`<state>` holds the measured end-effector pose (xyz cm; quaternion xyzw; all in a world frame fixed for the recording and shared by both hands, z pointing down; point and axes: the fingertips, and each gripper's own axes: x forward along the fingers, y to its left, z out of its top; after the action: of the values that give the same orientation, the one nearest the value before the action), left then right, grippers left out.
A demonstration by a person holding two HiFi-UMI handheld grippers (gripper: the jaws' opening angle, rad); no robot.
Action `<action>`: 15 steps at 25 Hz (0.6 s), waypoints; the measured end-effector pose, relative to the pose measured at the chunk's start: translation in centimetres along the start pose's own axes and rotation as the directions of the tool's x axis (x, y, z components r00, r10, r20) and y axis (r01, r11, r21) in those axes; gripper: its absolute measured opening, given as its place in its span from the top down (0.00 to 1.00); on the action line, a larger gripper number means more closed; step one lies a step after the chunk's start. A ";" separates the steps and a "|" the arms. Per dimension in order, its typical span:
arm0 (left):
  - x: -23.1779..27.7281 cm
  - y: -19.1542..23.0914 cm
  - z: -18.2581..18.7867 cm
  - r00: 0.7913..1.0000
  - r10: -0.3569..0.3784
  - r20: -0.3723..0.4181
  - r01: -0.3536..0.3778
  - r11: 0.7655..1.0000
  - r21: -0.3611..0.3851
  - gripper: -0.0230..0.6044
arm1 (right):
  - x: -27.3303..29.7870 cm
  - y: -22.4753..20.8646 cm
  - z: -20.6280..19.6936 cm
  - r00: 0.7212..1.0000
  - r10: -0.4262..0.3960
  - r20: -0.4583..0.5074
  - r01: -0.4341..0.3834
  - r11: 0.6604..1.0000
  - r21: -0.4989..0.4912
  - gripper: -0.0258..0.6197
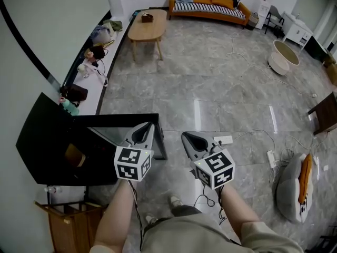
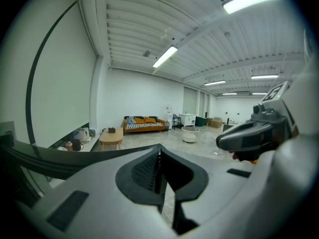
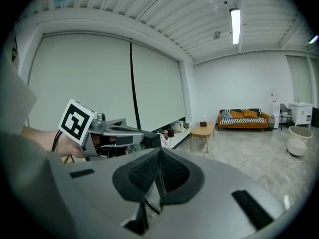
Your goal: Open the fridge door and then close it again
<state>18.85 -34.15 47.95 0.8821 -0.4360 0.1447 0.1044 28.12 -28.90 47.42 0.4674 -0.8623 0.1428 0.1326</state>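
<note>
Marble floor (image 1: pixel 210 88): fridge (image 1: pixel 45 138) stands at its left edge, and I hold left gripper (image 1: pixel 143 134) and right gripper (image 1: pixel 189 139) side by side off its near corner, both with jaws together and empty, probably lined up for the door.

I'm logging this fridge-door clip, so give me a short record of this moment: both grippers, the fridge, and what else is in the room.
left gripper: shut, empty, by the black fridge
right gripper: shut, empty, above the floor
fridge door: cannot tell whether open
contact with fridge: none visible
room: wooden coffee table, orange sofa at the far wall, power strip on the floor
</note>
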 end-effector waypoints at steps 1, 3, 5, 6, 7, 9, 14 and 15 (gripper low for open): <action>0.0 0.1 0.0 1.000 0.003 0.000 -0.003 1.000 0.001 0.94 | 0.0 0.0 0.1 1.000 0.002 0.006 -0.003 1.000 0.006 0.96; -0.2 0.7 0.0 1.000 0.018 -0.002 -0.018 1.000 0.002 0.94 | 0.3 0.2 0.7 1.000 0.016 0.019 -0.016 1.000 0.016 0.96; -0.5 1.1 0.2 0.999 0.034 0.003 -0.034 0.999 -0.003 0.94 | 0.3 0.3 1.3 0.999 0.030 0.027 -0.030 0.999 0.014 0.96; -0.7 1.1 0.4 0.999 0.042 0.010 -0.042 0.999 -0.006 0.94 | 0.2 0.4 1.7 0.999 0.039 0.035 -0.039 0.999 0.012 0.96; -0.9 1.0 0.6 0.999 0.050 0.016 -0.050 0.999 -0.008 0.94 | 0.0 0.4 2.0 0.998 0.049 0.047 -0.050 0.999 0.012 0.96; -1.5 0.8 1.1 0.998 0.063 0.027 -0.062 0.998 -0.010 0.94 | -0.2 0.5 2.9 0.995 0.070 0.077 -0.071 0.997 0.010 0.96; -3.8 1.9 2.2 0.994 0.095 0.053 -0.094 0.995 -0.015 0.94 | 0.5 1.1 5.4 0.986 0.099 0.138 -0.100 0.995 0.002 0.71; -4.3 2.2 2.6 0.993 0.103 0.057 -0.102 0.995 -0.014 0.94 | 0.6 1.1 6.0 0.983 0.103 0.150 -0.104 0.995 -0.003 0.67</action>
<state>15.06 -33.09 44.21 0.8618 -0.4842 0.1217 0.0891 26.26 -31.02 41.96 0.4318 -0.8925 0.1160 0.0585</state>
